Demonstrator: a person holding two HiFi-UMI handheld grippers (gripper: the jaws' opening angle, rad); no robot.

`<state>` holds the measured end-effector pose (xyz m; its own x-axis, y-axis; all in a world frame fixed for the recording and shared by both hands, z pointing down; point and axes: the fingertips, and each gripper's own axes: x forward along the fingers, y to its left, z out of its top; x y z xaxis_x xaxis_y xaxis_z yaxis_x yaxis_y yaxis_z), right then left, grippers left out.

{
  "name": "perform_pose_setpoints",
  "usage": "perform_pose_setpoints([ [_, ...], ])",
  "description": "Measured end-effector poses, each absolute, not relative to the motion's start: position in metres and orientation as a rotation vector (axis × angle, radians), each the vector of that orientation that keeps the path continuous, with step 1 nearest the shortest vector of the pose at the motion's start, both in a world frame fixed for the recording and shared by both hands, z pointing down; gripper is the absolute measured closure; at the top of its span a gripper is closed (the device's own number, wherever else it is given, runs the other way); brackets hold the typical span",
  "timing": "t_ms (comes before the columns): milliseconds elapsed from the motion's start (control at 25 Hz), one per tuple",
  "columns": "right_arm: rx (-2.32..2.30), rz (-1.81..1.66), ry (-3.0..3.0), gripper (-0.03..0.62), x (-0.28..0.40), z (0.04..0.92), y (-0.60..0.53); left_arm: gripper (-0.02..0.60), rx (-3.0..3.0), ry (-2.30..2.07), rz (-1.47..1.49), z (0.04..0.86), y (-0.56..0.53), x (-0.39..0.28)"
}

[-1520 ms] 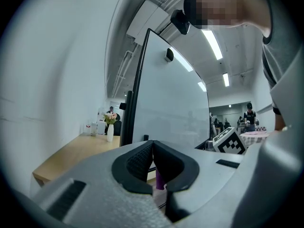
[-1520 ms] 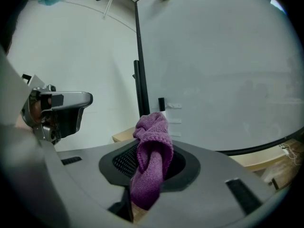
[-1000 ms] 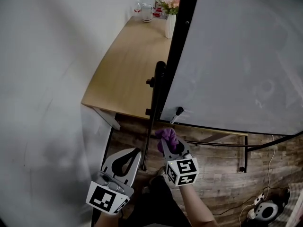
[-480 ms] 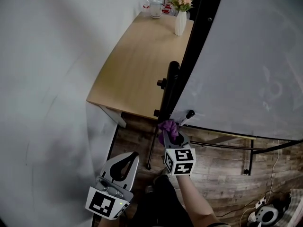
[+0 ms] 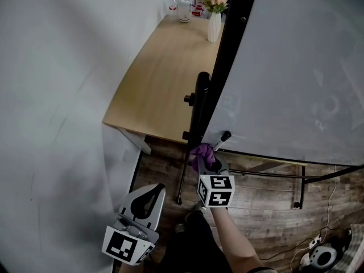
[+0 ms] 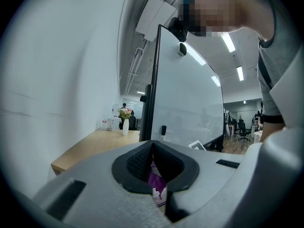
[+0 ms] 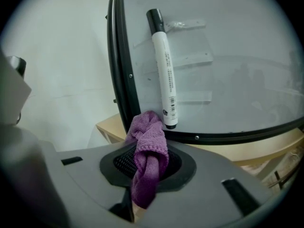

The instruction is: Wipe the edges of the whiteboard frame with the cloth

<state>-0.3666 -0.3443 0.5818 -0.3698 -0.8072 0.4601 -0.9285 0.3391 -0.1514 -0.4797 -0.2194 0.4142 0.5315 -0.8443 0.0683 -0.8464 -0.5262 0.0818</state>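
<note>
The right gripper (image 7: 149, 161) is clamped on the purple cloth (image 7: 150, 144), which is bunched between its jaws and sticks out beyond their tips. In the right gripper view the cloth's free end lies at the lower left corner of the whiteboard's black frame (image 7: 124, 80), where the upright edge meets the bottom edge; it looks to be touching the frame there, though I cannot be sure. A marker (image 7: 165, 70) stands upright against the board just beside the cloth, its lower end resting on the bottom edge. From the head view, the right gripper (image 5: 206, 164) points up at that same corner. The left gripper (image 5: 157, 190) hangs lower and to the left, well apart from the frame. In its own view the left gripper (image 6: 153, 144) has its jaws together at the tips with nothing gripped; a bit of purple shows through the hollow behind them, farther off. A wooden table (image 5: 165, 78) stands behind the board, with a white vase (image 5: 214, 27) of flowers at its far end.
</note>
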Motion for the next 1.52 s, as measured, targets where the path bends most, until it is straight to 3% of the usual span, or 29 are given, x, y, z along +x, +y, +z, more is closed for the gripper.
perform_pose_setpoints([
  [1280, 1.92, 0.587, -2.024, 0.525, -0.192, 0.584, -0.325, 0.565, 2.802, -1.246, 0.029, 0.405, -0.217, -0.41],
  [1520, 1.911, 0.571, -2.015, 0.525, -0.185, 0.584, -0.324, 0.565, 2.853, -1.177, 0.004, 0.399, -0.212, -0.397],
])
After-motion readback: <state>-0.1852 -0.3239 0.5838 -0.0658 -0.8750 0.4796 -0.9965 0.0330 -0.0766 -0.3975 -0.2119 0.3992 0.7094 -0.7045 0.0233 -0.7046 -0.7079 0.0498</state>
